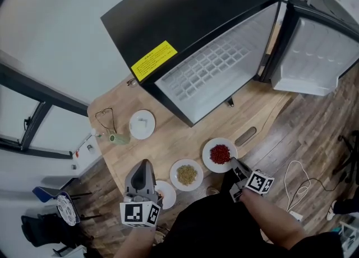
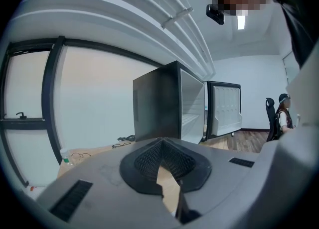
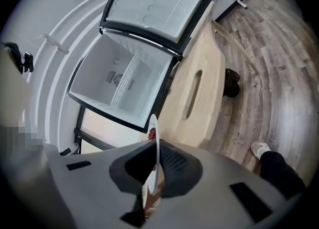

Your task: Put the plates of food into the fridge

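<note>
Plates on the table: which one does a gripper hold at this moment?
The plate of red food: the right gripper is shut on its rim. The plate of yellowish food beside it lies free.

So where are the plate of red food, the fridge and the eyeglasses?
plate of red food (image 1: 208, 164): head view, bare white rim at the picture's lower left.
fridge (image 1: 185, 15): head view, its black top panel.
eyeglasses (image 1: 105, 118): head view, one lens, on the table.
</note>
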The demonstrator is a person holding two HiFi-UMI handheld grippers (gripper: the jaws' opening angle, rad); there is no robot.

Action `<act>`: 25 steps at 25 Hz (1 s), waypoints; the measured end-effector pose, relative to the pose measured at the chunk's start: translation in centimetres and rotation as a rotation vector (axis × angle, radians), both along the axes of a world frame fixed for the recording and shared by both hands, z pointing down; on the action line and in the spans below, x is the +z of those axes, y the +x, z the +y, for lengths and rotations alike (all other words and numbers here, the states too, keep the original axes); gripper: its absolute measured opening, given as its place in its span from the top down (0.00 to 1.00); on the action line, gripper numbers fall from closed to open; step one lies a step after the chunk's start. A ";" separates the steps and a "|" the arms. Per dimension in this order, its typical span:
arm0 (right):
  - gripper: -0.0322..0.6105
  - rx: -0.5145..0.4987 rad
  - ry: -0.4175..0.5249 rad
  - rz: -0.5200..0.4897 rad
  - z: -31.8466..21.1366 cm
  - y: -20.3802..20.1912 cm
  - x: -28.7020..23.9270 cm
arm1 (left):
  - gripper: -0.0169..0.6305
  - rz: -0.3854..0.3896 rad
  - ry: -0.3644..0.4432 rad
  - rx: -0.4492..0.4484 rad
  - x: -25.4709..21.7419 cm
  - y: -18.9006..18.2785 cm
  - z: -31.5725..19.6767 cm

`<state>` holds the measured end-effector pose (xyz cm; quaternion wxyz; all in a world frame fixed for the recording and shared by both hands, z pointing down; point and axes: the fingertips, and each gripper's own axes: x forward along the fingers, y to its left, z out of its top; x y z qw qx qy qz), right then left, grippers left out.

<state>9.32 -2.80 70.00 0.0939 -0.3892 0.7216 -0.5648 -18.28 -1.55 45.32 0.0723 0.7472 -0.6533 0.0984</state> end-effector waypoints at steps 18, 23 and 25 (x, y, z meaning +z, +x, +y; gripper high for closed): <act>0.90 0.005 0.125 -0.071 -4.9 2.6 -10.5 | 0.97 -0.018 0.039 0.124 -1.3 4.9 -3.1; 0.90 -0.002 0.172 -0.079 -6.6 2.6 -13.0 | 0.97 -0.034 0.073 0.106 -2.6 4.7 -3.7; 0.90 -0.016 0.210 -0.090 -7.6 2.5 -14.3 | 0.97 -0.012 0.074 0.091 -2.9 4.5 -4.1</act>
